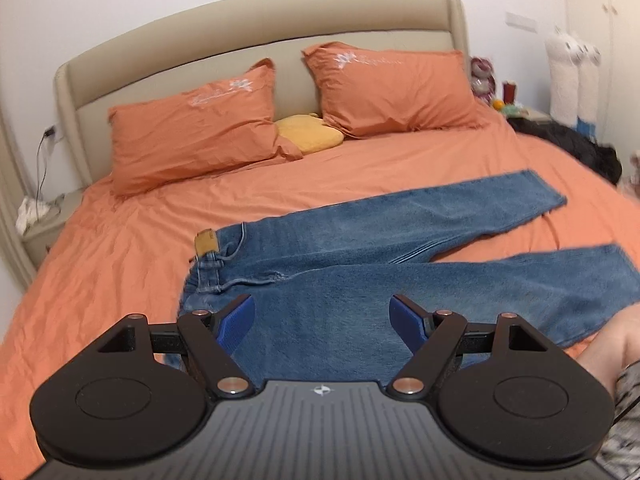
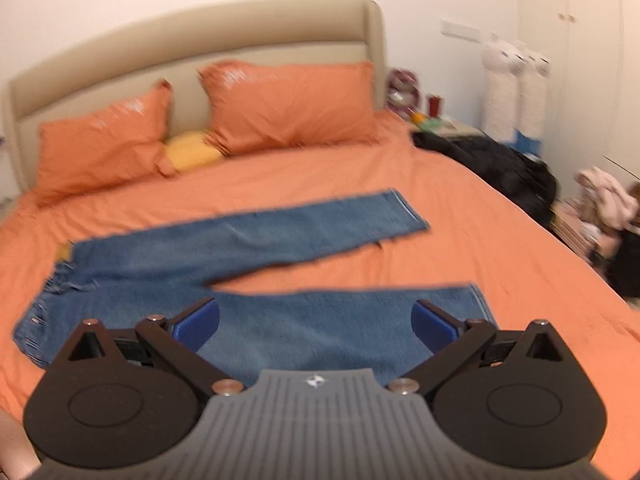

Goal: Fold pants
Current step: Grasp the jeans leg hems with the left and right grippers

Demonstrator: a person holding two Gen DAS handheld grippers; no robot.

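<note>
Blue jeans (image 1: 360,264) are lying flat across the middle of the bed (image 1: 120,248), spread on the orange sheet. The waistband, with its tan patch (image 1: 207,243), is pointing toward the bed's left edge, and the two legs are running toward the right edge, splayed apart in a narrow V with a wedge of sheet showing between them. The far leg is angling up toward the headboard (image 1: 256,20) side, and the near leg is lying closer to the foot edge.

The left gripper (image 1: 322,316) is hovering over the seat and upper thigh of the jeans, its jaws released and standing wide with nothing between the blue pads (image 1: 236,320). The right gripper (image 2: 316,322) is hanging over the near leg toward its hem, jaws likewise spread wide and holding nothing; that view is blurred, so whether the pads are touching the denim is hard to say, though they seem to be clear of it.

Two orange pillows (image 1: 192,132) are leaning against the headboard with a yellow cushion (image 1: 310,134) wedged between them. A dark garment (image 2: 492,164) is lying at the bed's right edge near the head. A bare knee (image 1: 612,344) is showing at the lower right of the left wrist view.
</note>
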